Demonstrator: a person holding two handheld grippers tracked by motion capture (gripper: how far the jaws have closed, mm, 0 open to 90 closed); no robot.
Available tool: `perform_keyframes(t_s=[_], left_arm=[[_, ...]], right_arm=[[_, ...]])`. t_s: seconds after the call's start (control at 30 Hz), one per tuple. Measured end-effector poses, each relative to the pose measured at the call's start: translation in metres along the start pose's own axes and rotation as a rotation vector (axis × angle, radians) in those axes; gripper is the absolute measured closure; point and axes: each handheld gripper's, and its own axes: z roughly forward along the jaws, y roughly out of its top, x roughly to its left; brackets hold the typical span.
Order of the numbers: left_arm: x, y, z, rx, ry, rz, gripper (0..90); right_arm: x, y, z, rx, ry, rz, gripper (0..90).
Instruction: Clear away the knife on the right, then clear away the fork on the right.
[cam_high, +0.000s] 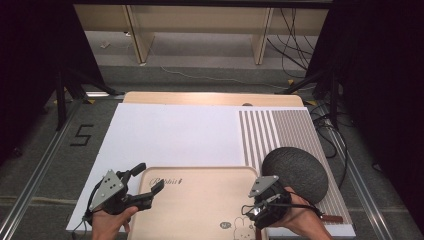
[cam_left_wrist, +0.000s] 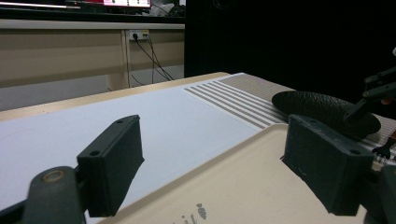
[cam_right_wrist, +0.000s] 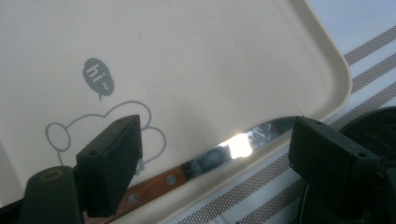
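Observation:
A beige tray (cam_high: 200, 200) with a rabbit print lies at the table's near edge. In the right gripper view a knife (cam_right_wrist: 187, 170) with a wooden handle and a shiny blade rests inside the tray (cam_right_wrist: 187, 56), along its rim. My right gripper (cam_right_wrist: 210, 154) hovers open just above the knife, one jaw to each side and neither touching it. In the high view the right gripper (cam_high: 260, 207) is over the tray's right edge. My left gripper (cam_high: 147, 180) stands open and empty over the tray's left corner (cam_left_wrist: 243, 186).
A dark round dish (cam_high: 295, 172) lies upside down on the striped mat (cam_high: 280, 130), close to the right of the tray. A brown-handled fork (cam_high: 332, 218) lies on the mat near the front right corner. A white board (cam_high: 175, 135) covers the table's middle and left.

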Motion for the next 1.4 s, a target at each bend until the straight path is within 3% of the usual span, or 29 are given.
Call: perform_keyframes(t_s=[0.2,0.27,0.3,0.37,0.57,0.6,0.63,0.7,0.9,1.07,1.17,1.2,1.27,1.4], left_arm=[[0.000,0.001,0.000,0.008,0.004,0.003,18.8],[0.000,0.000,0.001,0.009,0.002,0.002,18.8],[0.000,0.000,0.001,0.009,0.001,0.001,18.8],[0.000,0.001,0.001,0.011,0.001,0.003,18.8],[0.000,0.000,0.001,0.010,-0.001,0.000,18.7],[0.000,0.000,0.000,0.012,-0.002,-0.001,18.6],[0.001,0.000,0.000,0.011,-0.002,-0.002,18.6],[0.000,0.000,-0.001,0.008,0.000,-0.005,18.6],[0.000,0.000,-0.001,0.008,-0.001,-0.003,18.6],[0.001,0.000,-0.001,0.011,0.002,-0.004,18.6],[0.000,0.000,-0.001,0.013,0.001,0.000,18.5],[0.000,0.000,-0.001,0.011,0.000,-0.001,18.5],[0.000,0.000,-0.001,0.012,-0.001,0.001,18.5],[0.000,-0.001,-0.002,0.013,-0.004,0.003,18.4]], right_arm=[[-0.004,-0.007,-0.009,-0.013,-0.018,0.022,18.1],[-0.005,-0.009,-0.012,0.004,-0.023,0.033,18.2],[-0.006,-0.011,-0.012,-0.015,-0.024,0.037,18.2],[-0.008,-0.013,-0.014,-0.010,-0.024,0.020,18.1],[-0.011,-0.020,-0.016,-0.016,-0.028,0.046,17.7],[-0.013,-0.021,-0.015,-0.031,-0.024,0.025,17.7],[-0.011,-0.022,-0.017,-0.014,-0.033,0.055,17.7],[-0.012,-0.024,-0.019,-0.009,-0.033,0.059,17.7],[-0.014,-0.029,-0.021,-0.014,-0.038,0.063,17.7],[-0.016,-0.032,-0.024,0.014,-0.037,0.067,17.1],[-0.020,-0.036,-0.025,-0.006,-0.033,0.046,17.1],[-0.019,-0.037,-0.027,0.007,-0.041,0.068,16.9],[-0.021,-0.040,-0.030,0.022,-0.033,0.068,16.9],[-0.024,-0.047,-0.035,0.039,-0.063,0.064,17.0]])
